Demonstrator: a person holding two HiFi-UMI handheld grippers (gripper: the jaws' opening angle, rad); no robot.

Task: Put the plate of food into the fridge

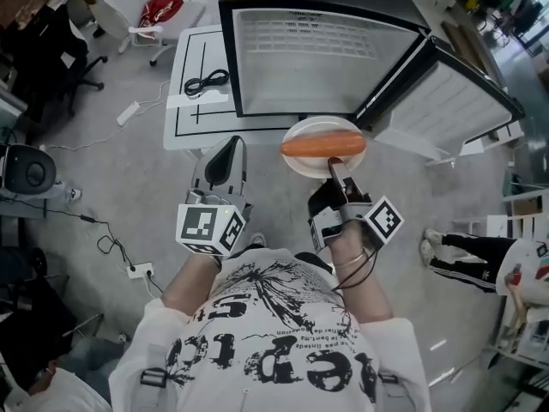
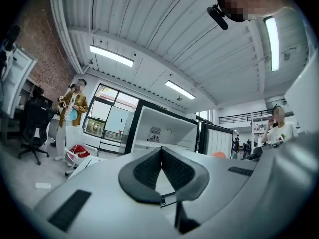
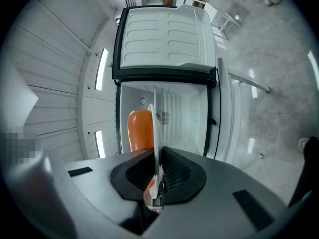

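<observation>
A white plate (image 1: 302,157) carries a long orange piece of food (image 1: 323,145). My right gripper (image 1: 335,170) is shut on the plate's near rim and holds it just in front of the open fridge (image 1: 317,58). In the right gripper view the plate (image 3: 155,128) shows edge-on between the pads, with the orange food (image 3: 140,130) to its left and the white fridge interior (image 3: 182,116) straight beyond. My right gripper (image 3: 157,156) pinches the rim. My left gripper (image 1: 230,147) hangs left of the plate, shut and holding nothing. In its own view my left gripper (image 2: 160,152) has its pads touching at the tips.
The fridge door (image 1: 450,101) stands swung open to the right. A low white table (image 1: 193,110) with a black cable (image 1: 206,82) sits left of the fridge. A white chair with a red bag (image 1: 159,10) stands behind it. A power strip (image 1: 140,271) lies on the floor. A person's legs (image 1: 463,249) are at the right.
</observation>
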